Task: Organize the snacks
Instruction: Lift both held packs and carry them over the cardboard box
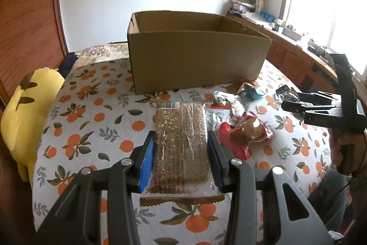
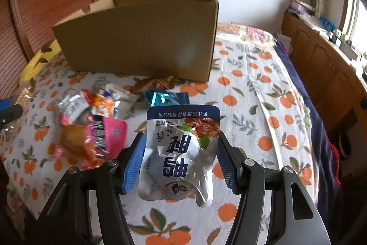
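My left gripper [image 1: 180,141] is shut on a clear pack of brown seed bars [image 1: 180,144], held over the orange-print cloth. My right gripper [image 2: 181,148] is shut on a white and blue snack pouch [image 2: 181,153]; it also shows at the right of the left wrist view [image 1: 291,105]. An open cardboard box [image 1: 197,56] stands behind, also in the right wrist view [image 2: 142,38]. A loose pile of snack packets [image 1: 238,128] lies in front of the box, and shows in the right wrist view [image 2: 94,125] left of the pouch.
A yellow plush toy [image 1: 25,116] lies at the left edge of the bed. A teal packet [image 2: 167,98] and a brown wrapper [image 2: 156,84] lie near the box. A wooden cabinet [image 2: 321,61] with clutter runs along the right under the window.
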`<state>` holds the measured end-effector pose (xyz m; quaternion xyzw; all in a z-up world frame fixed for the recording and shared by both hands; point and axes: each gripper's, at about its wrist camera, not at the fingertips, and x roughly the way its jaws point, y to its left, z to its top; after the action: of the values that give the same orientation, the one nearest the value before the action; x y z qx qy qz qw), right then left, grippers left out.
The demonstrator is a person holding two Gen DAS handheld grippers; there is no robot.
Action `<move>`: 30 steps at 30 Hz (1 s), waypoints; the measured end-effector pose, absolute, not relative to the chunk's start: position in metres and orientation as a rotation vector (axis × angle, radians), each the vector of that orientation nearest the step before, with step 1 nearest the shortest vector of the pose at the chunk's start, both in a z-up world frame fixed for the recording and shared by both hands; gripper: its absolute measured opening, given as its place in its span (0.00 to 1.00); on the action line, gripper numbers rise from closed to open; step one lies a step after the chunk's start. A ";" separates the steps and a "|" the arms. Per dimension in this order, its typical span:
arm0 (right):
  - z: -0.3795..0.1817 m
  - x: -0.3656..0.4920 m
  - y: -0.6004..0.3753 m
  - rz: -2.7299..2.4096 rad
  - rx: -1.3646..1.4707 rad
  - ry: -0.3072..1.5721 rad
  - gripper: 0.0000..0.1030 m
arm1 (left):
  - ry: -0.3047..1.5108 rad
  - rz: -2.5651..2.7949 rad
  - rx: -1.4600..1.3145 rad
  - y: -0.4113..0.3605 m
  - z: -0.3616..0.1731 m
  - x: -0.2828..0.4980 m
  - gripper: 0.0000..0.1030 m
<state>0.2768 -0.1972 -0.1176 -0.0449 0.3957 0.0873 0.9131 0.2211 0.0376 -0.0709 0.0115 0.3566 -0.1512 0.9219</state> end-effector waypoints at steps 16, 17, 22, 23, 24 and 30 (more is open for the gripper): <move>-0.075 0.232 -0.186 0.241 -0.088 0.726 0.60 | 0.677 -0.326 0.018 0.027 -0.050 0.206 0.40; -0.073 0.231 -0.186 0.246 -0.088 0.722 0.60 | 0.676 -0.327 0.017 0.027 -0.049 0.206 0.40; -0.067 0.228 -0.182 0.269 -0.082 0.707 0.60 | 0.654 -0.329 0.012 0.026 -0.043 0.206 0.40; -0.066 0.228 -0.181 0.275 -0.080 0.703 0.60 | 0.647 -0.329 0.009 0.026 -0.041 0.206 0.40; -0.064 0.229 -0.180 0.280 -0.079 0.700 0.60 | 0.638 -0.329 0.006 0.026 -0.037 0.207 0.40; -0.057 0.235 -0.172 0.307 -0.087 0.682 0.61 | 0.604 -0.328 -0.007 0.026 -0.024 0.218 0.40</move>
<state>0.2352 -0.1719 -0.0565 -0.0424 0.3328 0.1499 0.9301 0.2185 0.0264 -0.0241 -0.0034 0.2959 -0.1607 0.9416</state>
